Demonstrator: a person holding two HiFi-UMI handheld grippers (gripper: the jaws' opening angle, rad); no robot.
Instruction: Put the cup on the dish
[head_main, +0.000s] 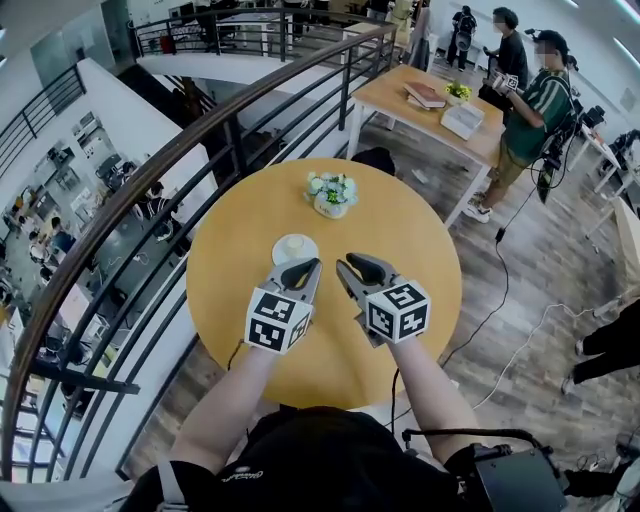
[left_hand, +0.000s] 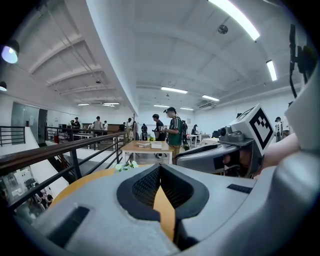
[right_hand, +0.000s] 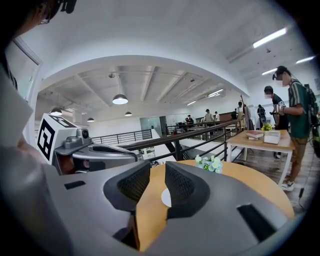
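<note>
Round wooden table (head_main: 420, 300) lies under both grippers; its top is bare to the right of the right gripper (head_main: 342, 266), out to the edge. A dark railing (head_main: 200, 140) curves close along the table's edge, to the left of the left gripper (head_main: 312, 265). The flower pot (head_main: 331, 193) holds pale blooms and stands farthest ahead of both sets of tips, near the far edge. The white dish (head_main: 278, 257) sits on the table just ahead of the left gripper's tips, with the cup (head_main: 295, 247) on it; from above the two read almost as one round white shape. Left gripper: jaw tips meet, nothing between. Right gripper: jaws drawn close, only a thin slit, nothing held; a sliver of the dish shows through the slit. The grippers are side by side, close but apart, above the table's middle.
</note>
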